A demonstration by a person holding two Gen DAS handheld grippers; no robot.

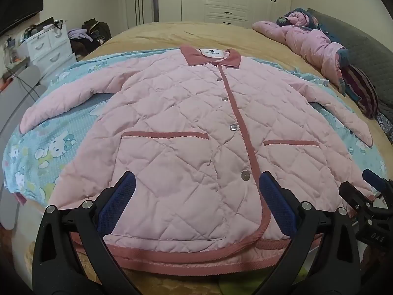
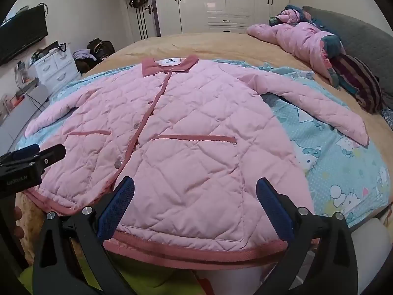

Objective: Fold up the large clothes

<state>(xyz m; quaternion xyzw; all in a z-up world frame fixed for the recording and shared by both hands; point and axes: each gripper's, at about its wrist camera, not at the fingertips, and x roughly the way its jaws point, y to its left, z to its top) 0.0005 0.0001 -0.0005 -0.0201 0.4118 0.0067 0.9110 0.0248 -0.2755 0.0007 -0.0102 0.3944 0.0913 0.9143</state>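
Over the bed's [image 1: 172, 34] near edge, both grippers, left [image 1: 196, 191] and right [image 2: 195, 196], are hovering, fingers apart, above the jacket's [image 1: 176, 123] hem.

The jacket [image 1: 176, 123] is soft matt quilted cloth, stitched in diamonds, with ribbed darker pink trim and shiny snap buttons [image 1: 245, 175]. Under it lies a thin printed cotton-like sheet [image 2: 343, 172] on a plush, fuzzy tan blanket [image 1: 196, 36]. The wardrobe doors [image 2: 221, 0] look glossy.
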